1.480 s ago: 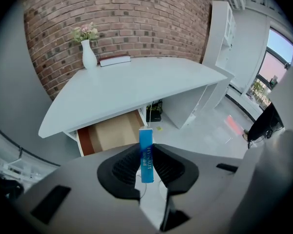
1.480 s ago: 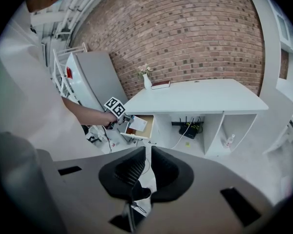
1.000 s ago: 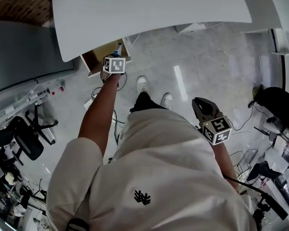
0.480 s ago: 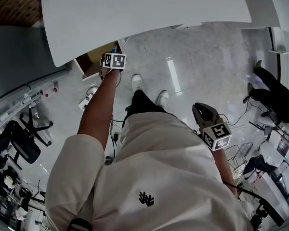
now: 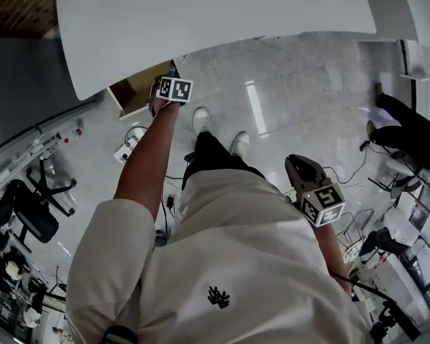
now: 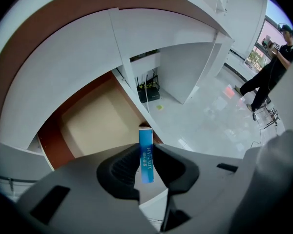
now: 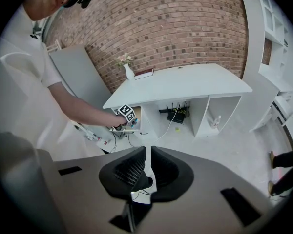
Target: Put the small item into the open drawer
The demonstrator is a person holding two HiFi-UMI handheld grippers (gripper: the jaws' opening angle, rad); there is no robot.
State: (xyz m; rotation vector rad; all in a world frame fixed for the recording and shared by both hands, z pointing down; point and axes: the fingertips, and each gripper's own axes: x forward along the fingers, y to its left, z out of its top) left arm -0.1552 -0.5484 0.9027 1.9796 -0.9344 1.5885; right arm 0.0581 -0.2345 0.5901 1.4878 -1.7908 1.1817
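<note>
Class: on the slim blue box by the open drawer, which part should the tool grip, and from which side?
Grip the blue box on its two long opposite sides, at the lower half, coming from the end away from the drawer. It is slim and stands upright, so the pads should span its narrow width easily. The left tool, jaws now opening, has it so.

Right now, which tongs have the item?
The left tongs: a blue box stands between their jaws, which are opening, by the open drawer. The right tongs have nothing between theirs.
</note>
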